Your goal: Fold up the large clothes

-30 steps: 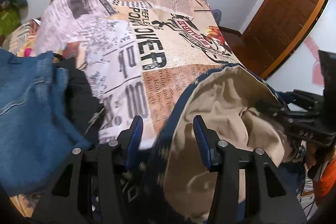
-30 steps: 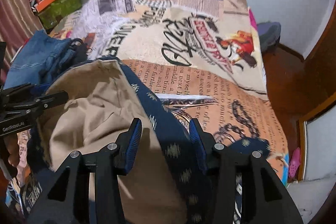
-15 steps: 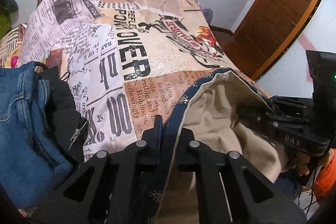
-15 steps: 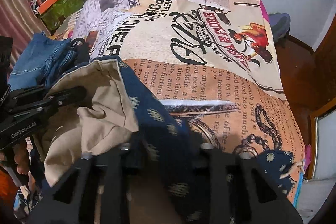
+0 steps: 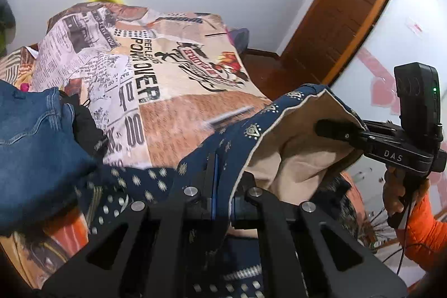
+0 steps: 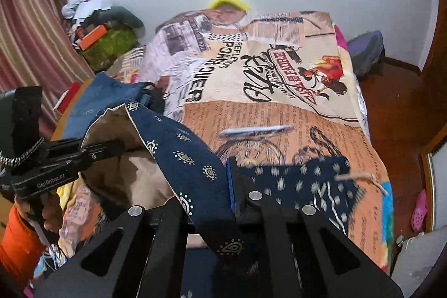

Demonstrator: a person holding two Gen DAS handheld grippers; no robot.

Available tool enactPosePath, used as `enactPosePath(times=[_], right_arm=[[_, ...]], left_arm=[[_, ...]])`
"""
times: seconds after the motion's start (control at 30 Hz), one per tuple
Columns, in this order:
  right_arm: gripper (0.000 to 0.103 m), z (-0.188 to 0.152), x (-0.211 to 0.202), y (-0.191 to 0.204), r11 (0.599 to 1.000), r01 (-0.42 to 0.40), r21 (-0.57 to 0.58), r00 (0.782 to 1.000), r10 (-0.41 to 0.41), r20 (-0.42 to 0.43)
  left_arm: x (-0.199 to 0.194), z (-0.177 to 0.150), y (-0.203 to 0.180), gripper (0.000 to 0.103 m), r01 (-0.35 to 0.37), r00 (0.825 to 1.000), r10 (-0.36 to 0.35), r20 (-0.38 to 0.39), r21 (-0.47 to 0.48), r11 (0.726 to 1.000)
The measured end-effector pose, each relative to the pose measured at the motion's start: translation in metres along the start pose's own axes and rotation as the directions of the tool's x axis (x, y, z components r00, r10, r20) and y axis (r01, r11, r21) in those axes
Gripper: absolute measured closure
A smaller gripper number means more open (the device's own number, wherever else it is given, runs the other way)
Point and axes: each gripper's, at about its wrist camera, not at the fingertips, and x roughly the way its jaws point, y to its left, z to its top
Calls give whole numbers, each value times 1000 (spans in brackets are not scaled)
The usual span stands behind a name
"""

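Observation:
A large navy garment (image 5: 232,136) with small pale motifs and a beige lining (image 5: 293,155) hangs lifted above the bed. In the left wrist view my left gripper (image 5: 223,172) is shut on its navy edge, the cloth running up between the fingers. My right gripper (image 5: 321,127) shows there too, clamped on the garment's far edge. In the right wrist view my right gripper (image 6: 219,183) is shut on the navy cloth (image 6: 178,147), and my left gripper (image 6: 120,145) pinches the opposite edge. The garment's tail (image 6: 301,180) trails blurred on the sheet.
The bed carries a newspaper-print sheet (image 6: 279,74). Blue jeans (image 5: 33,144) and a black garment (image 5: 86,127) lie on its left side. A heap of clutter (image 6: 106,38) sits by the curtain. A wooden door (image 5: 343,18), a purple bag (image 6: 366,49) and a pink shoe (image 6: 419,211) are to the right.
Both grippers went from open around the garment's edge to shut on it. They then rose together, lifting the cloth off the bed.

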Motion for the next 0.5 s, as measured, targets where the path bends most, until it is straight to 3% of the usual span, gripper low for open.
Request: enactPosePath(times=[0.2,0.37,0.43,0.5], right_arm=[[97,-44,-21,16,998,17,-56,1000,-18,-10],[96,-71,-18,16,1000,5,-30,999,-6,-53],[96,-81,-16,15,1000,-4,-8,996,3,-88],[87,-89,-11,14,1000,-19,16,990,21,-142]], left_arm=[[-19,-43,-27,98,-44,999,46,-22,61,997],[-19,-80,-34,97,-55,994,61,-86,71,996],[-18,-93,-33,90,-51,992,57,-114,53,997],[-18,-103,-33,82,-47,990,52,-133,38,998]])
